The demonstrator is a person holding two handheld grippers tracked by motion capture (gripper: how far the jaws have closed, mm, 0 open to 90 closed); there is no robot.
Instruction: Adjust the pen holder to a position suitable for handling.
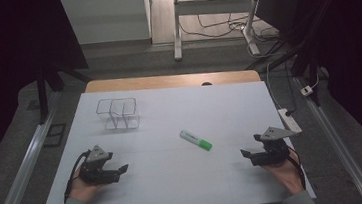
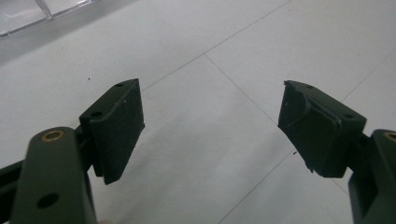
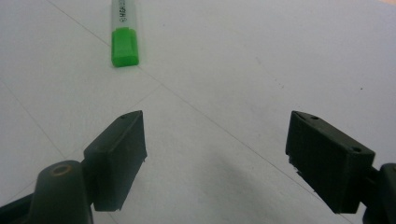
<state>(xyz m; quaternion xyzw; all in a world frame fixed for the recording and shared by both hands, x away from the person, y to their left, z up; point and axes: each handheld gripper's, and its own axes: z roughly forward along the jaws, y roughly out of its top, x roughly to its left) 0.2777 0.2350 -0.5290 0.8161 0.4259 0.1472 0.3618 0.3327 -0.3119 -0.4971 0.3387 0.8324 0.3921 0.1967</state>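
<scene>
A white marker with a green cap (image 1: 196,140) lies on the white sheet (image 1: 176,183) near the middle of the table, cap toward the right. In the right gripper view the marker (image 3: 124,32) lies ahead and to the left of the jaws. My right gripper (image 1: 245,153) rests at the right of the sheet, open and empty (image 3: 215,140). At the left, my left gripper (image 1: 123,168) also stands open with nothing between its jaws (image 2: 212,114). A clear plastic box with compartments (image 1: 117,113) stands at the back left, and the clear box's edge (image 2: 32,14) shows in the left gripper view.
The sheet covers most of a wooden table (image 1: 167,80). A power strip (image 1: 290,120) lies beside the table's right edge. Desk legs and cables (image 1: 212,26) stand on the floor beyond the table.
</scene>
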